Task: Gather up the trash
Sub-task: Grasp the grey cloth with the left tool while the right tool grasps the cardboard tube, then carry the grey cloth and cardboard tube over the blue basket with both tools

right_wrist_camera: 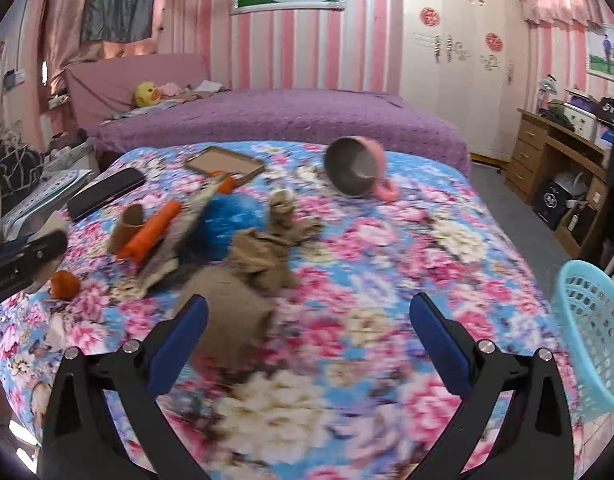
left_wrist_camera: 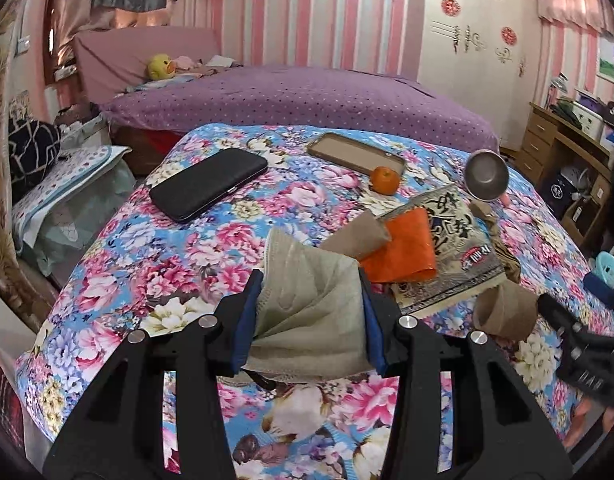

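Observation:
My left gripper [left_wrist_camera: 311,300] is shut on a grey-green face mask [left_wrist_camera: 307,304] and holds it above the floral bedspread [left_wrist_camera: 155,272]. Ahead lie trash pieces: a brown paper cone [left_wrist_camera: 357,236], an orange wrapper [left_wrist_camera: 399,246], a printed snack bag [left_wrist_camera: 459,240], a cardboard cup [left_wrist_camera: 505,314]. My right gripper [right_wrist_camera: 309,316] is open and empty over the bedspread [right_wrist_camera: 387,264]; the blurred cardboard cup [right_wrist_camera: 231,320] lies by its left finger. Crumpled brown paper [right_wrist_camera: 267,248], a blue wrapper [right_wrist_camera: 227,220] and the orange wrapper [right_wrist_camera: 153,232] lie beyond. The right gripper shows at the left view's right edge [left_wrist_camera: 579,340].
A black phone [left_wrist_camera: 209,184], a phone case [left_wrist_camera: 355,152], an orange [left_wrist_camera: 384,180] and a tipped pink cup [right_wrist_camera: 357,168] lie on the bedspread. A turquoise basket [right_wrist_camera: 591,332] stands at the right. A purple bed [left_wrist_camera: 307,100] and wooden desk [right_wrist_camera: 559,164] lie beyond.

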Action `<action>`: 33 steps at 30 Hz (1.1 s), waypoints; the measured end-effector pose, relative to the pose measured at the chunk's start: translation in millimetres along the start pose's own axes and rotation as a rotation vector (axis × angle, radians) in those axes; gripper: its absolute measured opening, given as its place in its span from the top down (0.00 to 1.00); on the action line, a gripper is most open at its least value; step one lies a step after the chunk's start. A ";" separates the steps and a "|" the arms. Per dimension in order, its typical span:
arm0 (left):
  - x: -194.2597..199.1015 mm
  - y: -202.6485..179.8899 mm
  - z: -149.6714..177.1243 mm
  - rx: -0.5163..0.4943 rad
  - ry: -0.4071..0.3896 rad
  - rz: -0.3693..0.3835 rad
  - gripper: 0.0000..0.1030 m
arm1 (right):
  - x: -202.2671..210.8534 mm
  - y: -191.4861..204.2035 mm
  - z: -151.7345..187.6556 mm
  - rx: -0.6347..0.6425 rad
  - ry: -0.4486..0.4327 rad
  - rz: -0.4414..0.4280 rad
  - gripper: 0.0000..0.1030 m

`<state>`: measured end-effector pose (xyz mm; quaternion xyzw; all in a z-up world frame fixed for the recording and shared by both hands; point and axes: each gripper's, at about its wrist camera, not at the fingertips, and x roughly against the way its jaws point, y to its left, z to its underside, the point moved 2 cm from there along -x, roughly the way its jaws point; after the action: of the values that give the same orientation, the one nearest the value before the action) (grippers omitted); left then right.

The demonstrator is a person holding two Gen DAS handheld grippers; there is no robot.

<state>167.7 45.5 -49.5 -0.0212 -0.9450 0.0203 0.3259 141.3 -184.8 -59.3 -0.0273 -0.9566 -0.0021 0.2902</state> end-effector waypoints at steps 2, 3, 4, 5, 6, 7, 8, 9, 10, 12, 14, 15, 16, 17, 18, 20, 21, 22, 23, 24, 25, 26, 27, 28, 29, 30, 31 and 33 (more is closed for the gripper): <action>-0.7 4.3 -1.1 0.017 0.000 -0.004 0.57 | -5.5 12.0 -0.9 0.013 0.012 -0.003 0.04; -1.3 6.4 -1.6 0.026 0.000 -0.007 0.57 | -7.1 15.5 -0.6 0.014 0.017 -0.006 0.04; -2.1 8.1 -1.8 0.031 0.002 -0.009 0.57 | -9.3 19.5 -0.5 0.013 0.025 -0.011 0.04; -2.8 10.2 -1.8 0.036 0.004 -0.015 0.57 | -12.7 23.9 -0.7 0.011 0.036 -0.016 0.04; -3.2 12.2 -1.7 0.042 0.005 -0.021 0.57 | -15.5 27.7 -0.8 0.010 0.047 -0.015 0.04; -3.6 14.0 -1.7 0.049 0.008 -0.022 0.57 | -18.2 30.3 -0.4 0.010 0.058 -0.012 0.04; -4.0 15.7 -1.8 0.056 0.010 -0.019 0.57 | -22.5 34.6 -0.1 0.012 0.076 -0.002 0.04; -4.4 16.9 -1.7 0.061 0.013 -0.015 0.57 | -24.7 35.9 0.1 0.016 0.083 0.004 0.04; -4.4 17.5 -1.4 0.064 0.016 -0.012 0.57 | -26.5 38.3 0.2 0.023 0.090 0.013 0.04; -4.6 18.9 -1.2 0.068 0.017 -0.013 0.57 | -28.4 42.2 0.6 0.043 0.098 0.023 0.05; -4.5 18.7 -1.0 0.068 0.015 -0.017 0.57 | -28.0 41.5 0.7 0.035 0.097 0.017 0.12; -4.4 18.6 -0.6 0.069 0.015 -0.016 0.57 | -28.3 40.8 0.5 0.027 0.101 0.000 0.20; -4.5 18.7 -0.7 0.068 0.016 -0.014 0.57 | -28.8 39.7 0.5 0.021 0.106 -0.020 0.24; -4.6 17.6 -0.5 0.066 0.018 -0.013 0.57 | -29.0 39.0 0.9 0.018 0.112 -0.040 0.29; -4.5 16.3 -0.2 0.062 0.019 -0.013 0.57 | -28.8 38.4 1.5 0.017 0.115 -0.062 0.32; -3.4 13.5 0.1 0.054 0.015 -0.020 0.57 | -26.4 34.9 2.8 0.008 0.119 -0.097 0.37; -2.9 12.8 0.0 0.054 0.013 -0.021 0.57 | -25.1 31.8 2.4 0.005 0.114 -0.100 0.39; -2.4 12.2 -0.3 0.055 0.010 -0.020 0.57 | -22.9 29.0 2.1 0.005 0.107 -0.100 0.41; -1.6 11.2 -0.5 0.059 0.009 -0.017 0.57 | -19.8 24.9 1.0 0.002 0.095 -0.106 0.41; -1.3 10.1 -0.7 0.062 0.007 -0.016 0.57 | -17.6 20.0 -0.1 -0.003 0.090 -0.109 0.41; -0.8 8.9 -0.6 0.064 0.006 -0.017 0.57 | -15.5 13.3 -1.2 -0.015 0.082 -0.110 0.41; -0.5 7.2 -0.6 0.066 0.006 -0.017 0.57 | -13.8 7.6 -2.2 -0.024 0.078 -0.109 0.41; -0.2 5.1 -0.4 0.068 0.006 -0.016 0.57 | -12.0 0.4 -2.6 -0.035 0.073 -0.109 0.41; -0.3 3.2 -0.3 0.067 0.006 -0.015 0.57 | -11.2 -5.2 -3.1 -0.043 0.069 -0.107 0.41; 0.0 -0.9 -0.2 0.063 0.005 -0.014 0.57 | -10.7 -13.2 -3.3 -0.050 0.064 -0.105 0.41; 0.5 -3.7 0.0 0.059 0.004 -0.015 0.57 | -10.7 -18.2 -3.4 -0.050 0.063 -0.101 0.41; 0.9 -5.9 0.1 0.056 0.002 -0.015 0.57 | -10.2 -22.3 -3.1 -0.049 0.062 -0.095 0.41; 2.5 -12.4 0.3 0.049 -0.003 -0.014 0.57 | -9.3 -33.6 -2.9 -0.046 0.058 -0.077 0.41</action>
<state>165.3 33.2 -47.6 -0.0065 -0.9449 0.0413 0.3248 148.8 -218.9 -61.7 0.0029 -0.9478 -0.0363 0.3166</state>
